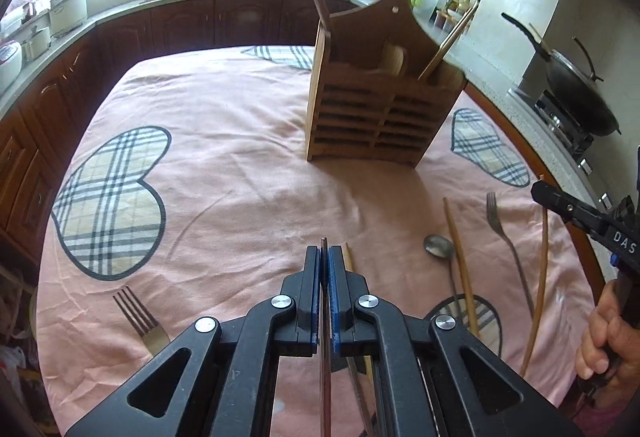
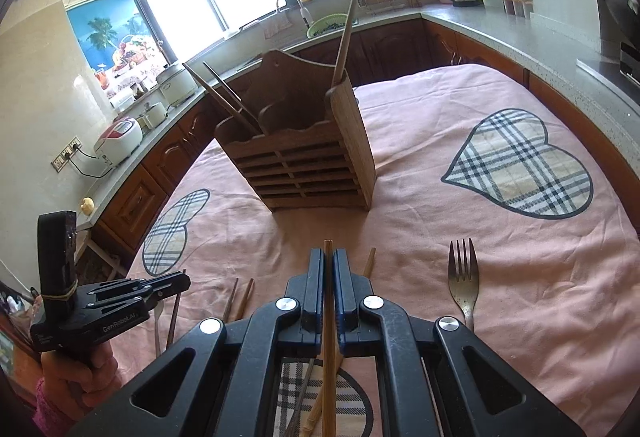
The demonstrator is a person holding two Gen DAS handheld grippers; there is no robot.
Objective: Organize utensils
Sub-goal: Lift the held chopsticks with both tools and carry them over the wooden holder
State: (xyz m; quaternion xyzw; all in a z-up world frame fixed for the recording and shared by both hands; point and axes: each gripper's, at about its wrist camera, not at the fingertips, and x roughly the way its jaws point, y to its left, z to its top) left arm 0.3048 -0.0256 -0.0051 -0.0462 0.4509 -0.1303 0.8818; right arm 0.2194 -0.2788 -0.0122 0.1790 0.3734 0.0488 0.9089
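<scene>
The left gripper (image 1: pixel 324 257) was clamped tight on a thin dark chopstick (image 1: pixel 325 317), which ran back between its blue-padded jaws. The right gripper (image 2: pixel 329 261) was likewise closed on a pale bamboo chopstick (image 2: pixel 329 337). Ahead of both stood the slatted wooden utensil holder (image 1: pixel 376 117) on the soft pink cloth (image 1: pixel 224 157) with plaid hearts. A steel fork (image 2: pixel 463 285) lay flat, right of the right gripper; a spoon (image 1: pixel 439 247) lay right of the left
</scene>
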